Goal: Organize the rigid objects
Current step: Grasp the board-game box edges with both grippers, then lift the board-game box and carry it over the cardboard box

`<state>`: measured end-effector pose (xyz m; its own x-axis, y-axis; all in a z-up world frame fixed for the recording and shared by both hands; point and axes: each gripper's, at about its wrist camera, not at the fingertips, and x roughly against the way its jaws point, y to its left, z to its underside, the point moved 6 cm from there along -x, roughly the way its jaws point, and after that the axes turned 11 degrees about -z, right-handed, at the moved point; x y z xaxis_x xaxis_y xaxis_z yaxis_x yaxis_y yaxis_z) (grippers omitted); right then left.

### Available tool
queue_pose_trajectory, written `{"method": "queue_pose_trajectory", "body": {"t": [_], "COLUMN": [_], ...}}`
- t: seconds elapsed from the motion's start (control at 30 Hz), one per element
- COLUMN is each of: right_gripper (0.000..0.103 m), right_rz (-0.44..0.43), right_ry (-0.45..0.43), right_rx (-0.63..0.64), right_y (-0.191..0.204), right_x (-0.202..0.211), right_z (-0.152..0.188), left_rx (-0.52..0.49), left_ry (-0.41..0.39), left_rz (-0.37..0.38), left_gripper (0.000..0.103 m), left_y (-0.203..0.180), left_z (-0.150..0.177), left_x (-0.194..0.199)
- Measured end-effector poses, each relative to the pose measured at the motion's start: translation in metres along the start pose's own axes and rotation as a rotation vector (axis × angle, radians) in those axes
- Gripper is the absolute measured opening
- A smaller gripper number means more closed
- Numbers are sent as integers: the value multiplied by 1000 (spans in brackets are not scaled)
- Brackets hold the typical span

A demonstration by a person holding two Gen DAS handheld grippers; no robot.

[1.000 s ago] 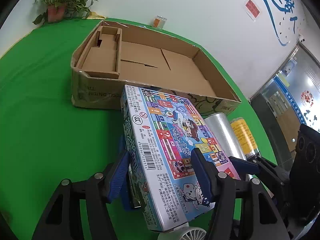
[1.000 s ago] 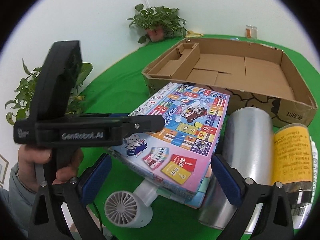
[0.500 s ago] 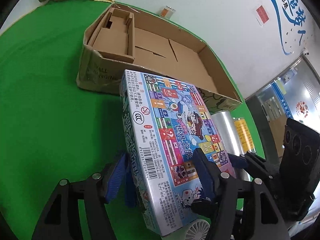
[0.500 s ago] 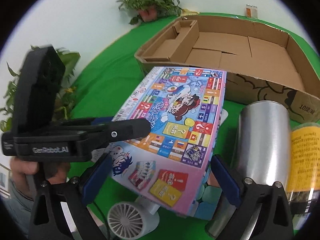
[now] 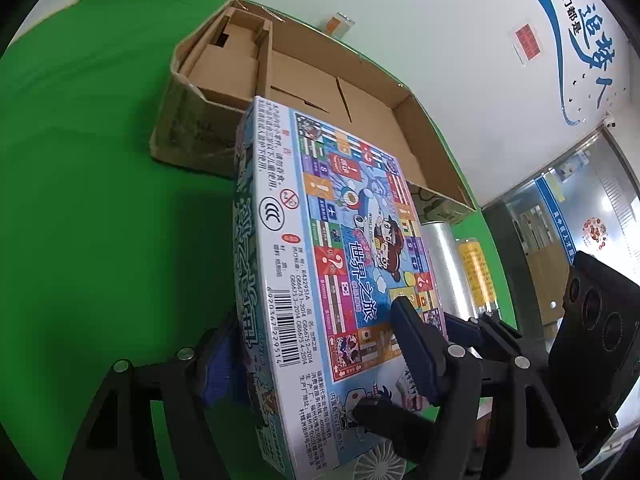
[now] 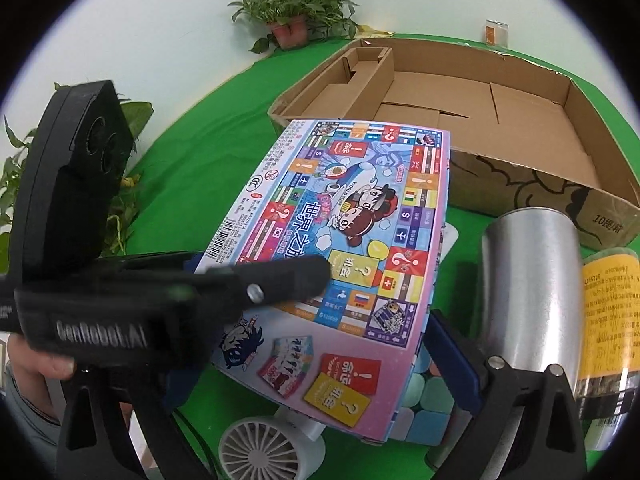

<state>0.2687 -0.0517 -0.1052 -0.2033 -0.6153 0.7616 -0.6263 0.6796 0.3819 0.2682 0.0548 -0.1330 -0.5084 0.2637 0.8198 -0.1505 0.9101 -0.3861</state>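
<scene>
Peering past the box, I lose much of what lies under it. Its near end covers most of a white fan and a cluster of pastel blocks that I cannot count. Its far end blocks part of the carton front. My left gripper has the box between its fingers, one pad flat on the printed top and the other low against the long side, half hidden by the box edge. These fingers have just been opening a little, yet the pads seem to press and the box sits tilted, far end up, off the table and just short of the carton. My right gripper stands wide with the near end of the box between its fingers. They have just been closing slightly, and I cannot see either pad touching. Its left finger is hidden behind the left gripper's body, below which part of a hand shows. Counting: one box, one open carton with a small inner compartment at its left end, one steel tumbler lying beside the box, one yellow-labelled jar just beyond it and cut off by the frame edge, one fan, two plants, and one small orange-labelled container at the far edge, too small to read. The table is covered in bright green. A white wall with blue lettering stands behind it, and a glass door is off to the right.
</scene>
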Motion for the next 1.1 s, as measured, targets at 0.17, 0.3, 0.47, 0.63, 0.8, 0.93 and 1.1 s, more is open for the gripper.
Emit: {"method": "queue_pose_trajectory", "body": {"t": [0.17, 0.3, 0.47, 0.63, 0.8, 0.93, 1.1], "right_gripper": [86, 85, 85, 84, 85, 84, 84], "right_rz": [-41, -63, -28, 13, 19, -10, -36], "right_ry": [-62, -137, -254, -334, -360, -335, -226], "right_rx": [-4, 1, 21, 45, 39, 25, -17], "right_y": [7, 12, 14, 9, -4, -23, -50], "right_x": [10, 28, 62, 93, 105, 99, 69], "right_z": [-5, -19, -46, -79, -123, -155, -183], "left_rx": [-39, -103, -171, -246, -289, -300, -268], "left_ry": [-101, -179, -277, -363, -404, -384, -308], "left_rz": [-59, -87, -71, -55, -63, -98, -111], "left_gripper": [62, 60, 60, 60, 60, 60, 60], "left_y": [-5, -20, -56, -97, -128, -134, -127], "left_z": [-12, -28, -61, -110, -161, -209, -247], "left_x": [33, 59, 86, 105, 115, 103, 60]}}
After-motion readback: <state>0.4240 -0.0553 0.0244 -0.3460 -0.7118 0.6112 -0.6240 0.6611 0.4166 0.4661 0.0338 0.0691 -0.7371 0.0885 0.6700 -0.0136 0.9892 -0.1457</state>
